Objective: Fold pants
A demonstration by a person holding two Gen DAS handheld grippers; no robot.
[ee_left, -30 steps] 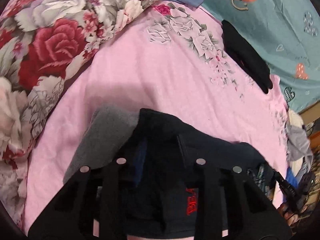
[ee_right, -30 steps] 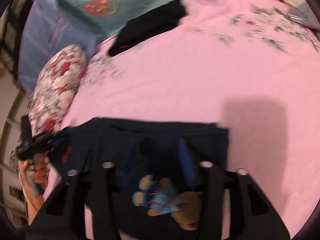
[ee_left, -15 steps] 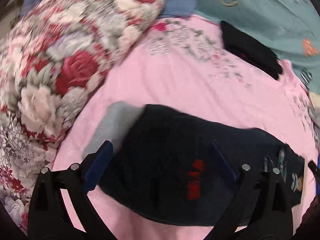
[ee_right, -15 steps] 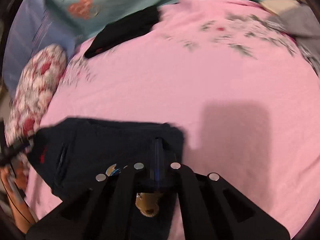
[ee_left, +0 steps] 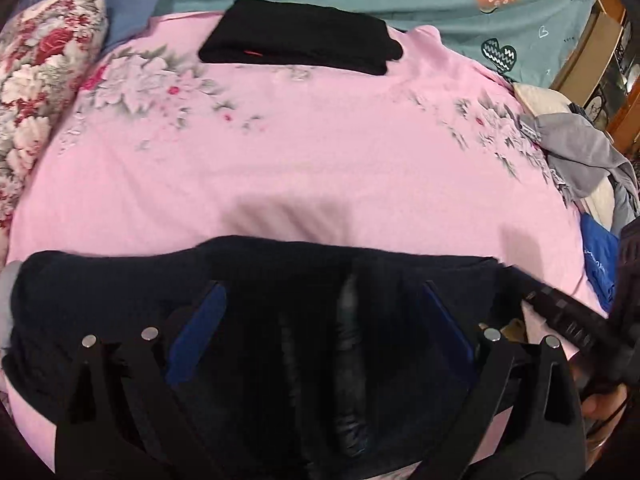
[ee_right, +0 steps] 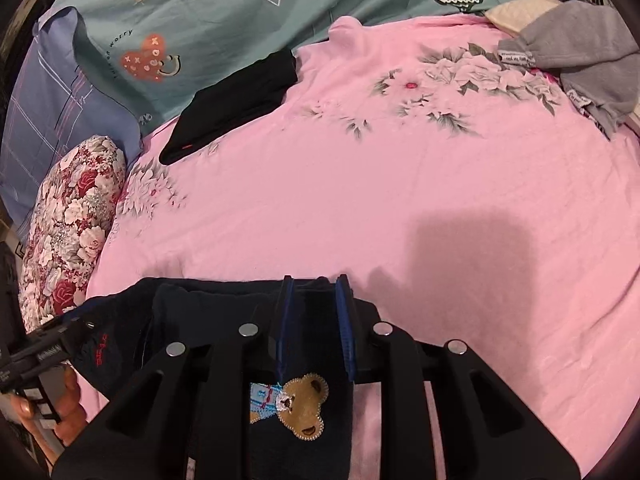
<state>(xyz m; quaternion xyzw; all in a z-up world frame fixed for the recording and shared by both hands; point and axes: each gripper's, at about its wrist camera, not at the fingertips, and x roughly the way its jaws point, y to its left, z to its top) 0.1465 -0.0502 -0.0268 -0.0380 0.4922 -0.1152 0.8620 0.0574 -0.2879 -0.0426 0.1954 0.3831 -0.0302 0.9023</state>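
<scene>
Your left gripper [ee_left: 320, 304] spreads wide above the dark navy pants [ee_left: 280, 280], lying at the pink bedsheet's [ee_left: 320, 160] near edge. Your right gripper [ee_right: 314, 304] is narrowed around the pants' fabric beside a teddy-bear patch [ee_right: 298, 404].

Even warm indoor light, soft grey shadows on pink bedsheet [ee_right: 400, 184], strong fisheye bending, black vignette corners, dark pants [ee_left: 320, 280] underexposed, slight blur lower right.
</scene>
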